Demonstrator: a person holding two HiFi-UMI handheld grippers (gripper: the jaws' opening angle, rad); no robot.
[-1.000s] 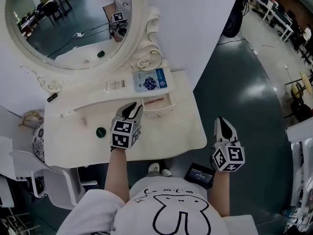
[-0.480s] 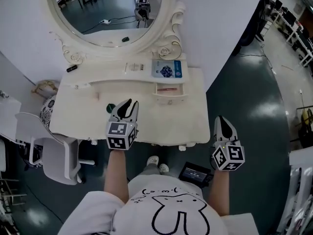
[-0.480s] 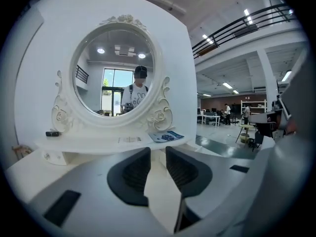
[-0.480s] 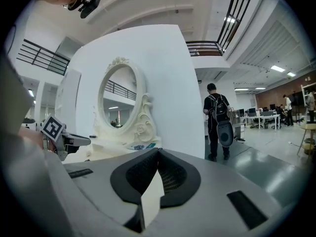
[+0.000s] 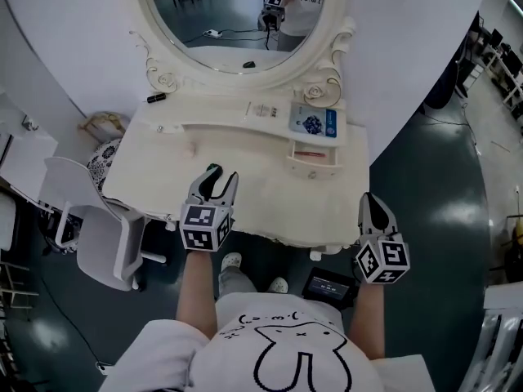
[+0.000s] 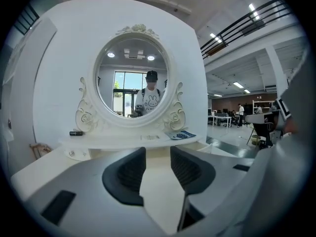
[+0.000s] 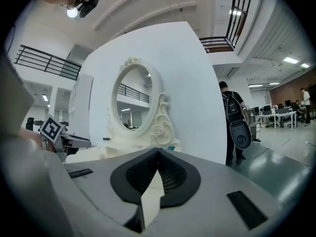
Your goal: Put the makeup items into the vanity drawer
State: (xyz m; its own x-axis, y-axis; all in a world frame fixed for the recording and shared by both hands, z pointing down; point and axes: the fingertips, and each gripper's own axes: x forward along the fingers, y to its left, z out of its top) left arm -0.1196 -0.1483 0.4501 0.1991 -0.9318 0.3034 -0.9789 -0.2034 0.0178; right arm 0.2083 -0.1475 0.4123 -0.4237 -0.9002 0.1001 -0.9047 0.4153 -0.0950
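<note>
The white vanity [image 5: 163, 178] has a small open drawer [image 5: 315, 168] at its right, with a thin pink item [image 5: 309, 153] inside. On the shelf under the mirror lie a blue packet [image 5: 315, 123], a white tube [image 5: 260, 109] and a black stick [image 5: 155, 98]. My left gripper [image 5: 221, 178] hovers over the table's front middle. Its jaws have just been opening and stand open with nothing between them [image 6: 158, 169]. My right gripper [image 5: 369, 204] is shut and empty, off the table's front right corner. The green round jar seen earlier is hidden.
A grey chair [image 5: 102, 239] stands at the table's left, with a patterned stool [image 5: 100, 163] behind it. A black device [image 5: 327, 286] lies on the floor by my feet. A person with a backpack [image 7: 229, 117] stands to the right of the vanity's white wall.
My left gripper has drawn back from the drawer to the front middle of the table, and its jaws stand wider. The green jar has gone out of sight. My right gripper stays low at the right.
</note>
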